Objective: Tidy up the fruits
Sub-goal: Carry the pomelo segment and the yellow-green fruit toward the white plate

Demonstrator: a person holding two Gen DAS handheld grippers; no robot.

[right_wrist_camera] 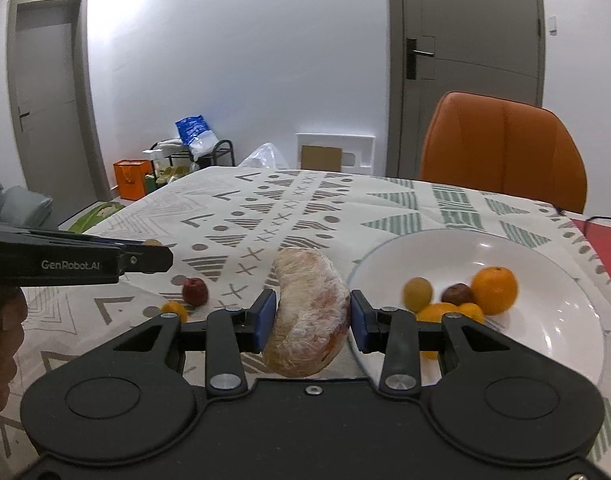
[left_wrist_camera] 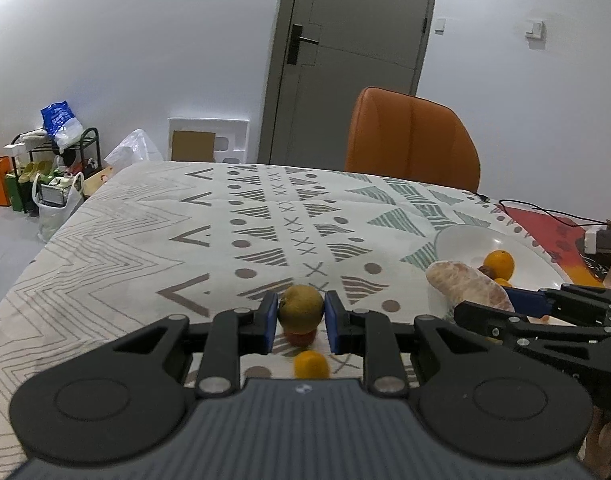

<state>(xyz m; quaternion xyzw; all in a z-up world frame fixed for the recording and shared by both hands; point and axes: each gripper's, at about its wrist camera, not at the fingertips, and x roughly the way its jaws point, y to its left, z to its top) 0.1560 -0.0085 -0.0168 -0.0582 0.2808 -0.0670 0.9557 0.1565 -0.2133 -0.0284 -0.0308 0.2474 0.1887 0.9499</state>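
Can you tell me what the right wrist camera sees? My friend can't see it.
The right gripper holds a plastic-wrapped fruit wedge above a patterned tablecloth. Right of it, a white bowl holds oranges and other small fruits.

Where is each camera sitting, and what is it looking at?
Left wrist: sits on the left tongs, looking past a greenish-brown fruit across the table toward the door; the right tongs show.
Right wrist: sits on the right tongs, which grip a wrapped pomelo piece, beside the white bowl; the left tongs show.
Shared: pomelo, bowl, orange chair.
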